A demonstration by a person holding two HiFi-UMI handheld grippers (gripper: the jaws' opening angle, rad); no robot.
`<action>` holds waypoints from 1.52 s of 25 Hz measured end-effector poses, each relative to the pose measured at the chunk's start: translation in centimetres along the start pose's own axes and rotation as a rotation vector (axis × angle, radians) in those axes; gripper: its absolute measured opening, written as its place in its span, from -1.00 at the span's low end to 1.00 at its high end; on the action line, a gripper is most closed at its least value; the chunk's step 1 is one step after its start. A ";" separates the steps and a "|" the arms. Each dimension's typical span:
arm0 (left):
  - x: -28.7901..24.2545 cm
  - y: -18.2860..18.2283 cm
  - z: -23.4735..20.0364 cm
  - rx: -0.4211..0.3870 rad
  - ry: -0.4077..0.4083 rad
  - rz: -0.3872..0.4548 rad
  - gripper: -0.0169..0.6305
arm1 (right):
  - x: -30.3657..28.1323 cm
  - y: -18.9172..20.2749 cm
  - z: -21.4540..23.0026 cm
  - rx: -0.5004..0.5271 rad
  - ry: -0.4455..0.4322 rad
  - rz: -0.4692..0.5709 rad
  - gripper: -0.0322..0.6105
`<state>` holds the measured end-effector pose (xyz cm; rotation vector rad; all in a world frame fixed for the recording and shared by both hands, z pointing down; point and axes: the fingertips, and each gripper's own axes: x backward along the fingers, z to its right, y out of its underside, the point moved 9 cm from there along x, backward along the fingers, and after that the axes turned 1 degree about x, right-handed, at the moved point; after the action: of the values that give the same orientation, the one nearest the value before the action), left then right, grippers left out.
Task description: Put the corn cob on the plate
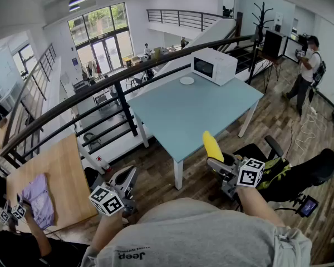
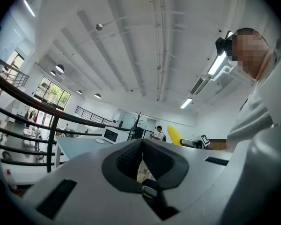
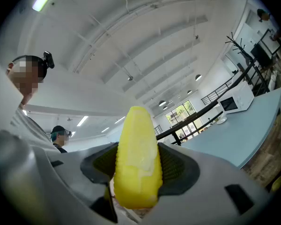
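A yellow corn cob stands upright between the jaws of my right gripper, which is shut on it, short of the blue table's near edge. In the right gripper view the corn cob fills the gap between the ribbed pads. The white plate lies at the far side of the blue table, beside the microwave, and it shows small as the plate in the right gripper view. My left gripper is low at the left, shut with nothing held; its pads meet.
A black office chair stands right of my right gripper. At the left is a wooden table with a purple cloth, where another person works. A dark railing runs behind the blue table. A person stands at the far right.
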<state>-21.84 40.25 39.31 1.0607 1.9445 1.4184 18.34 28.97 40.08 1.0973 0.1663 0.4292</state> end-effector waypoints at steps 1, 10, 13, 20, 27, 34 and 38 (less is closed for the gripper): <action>-0.2 0.0 0.1 -0.001 0.002 0.001 -0.89 | 0.1 -0.1 0.2 0.000 0.003 -0.001 -0.11; -1.9 0.6 0.3 0.000 0.012 0.007 -0.89 | 0.8 -0.4 1.6 0.005 0.006 -0.012 -0.11; -2.7 0.6 0.9 0.009 0.007 0.007 -0.89 | 1.4 -1.2 2.2 0.006 0.003 -0.015 -0.11; -5.6 1.1 2.6 0.005 -0.013 0.010 -0.89 | 2.7 -2.8 5.2 -0.009 -0.017 -0.030 -0.11; -9.7 2.1 5.0 -0.002 -0.036 0.004 -0.89 | 3.9 -5.0 8.5 0.019 -0.074 -0.043 -0.11; -13.5 3.2 6.7 0.017 -0.044 -0.016 -0.89 | 4.5 -5.9 11.7 0.002 -0.109 -0.039 -0.11; -14.6 3.4 5.5 0.023 -0.050 -0.044 -0.89 | 3.7 -5.4 13.2 -0.023 -0.104 -0.048 -0.11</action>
<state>-8.29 31.75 40.03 1.0467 1.9411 1.3369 27.53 17.50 41.54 1.0881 0.0957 0.3291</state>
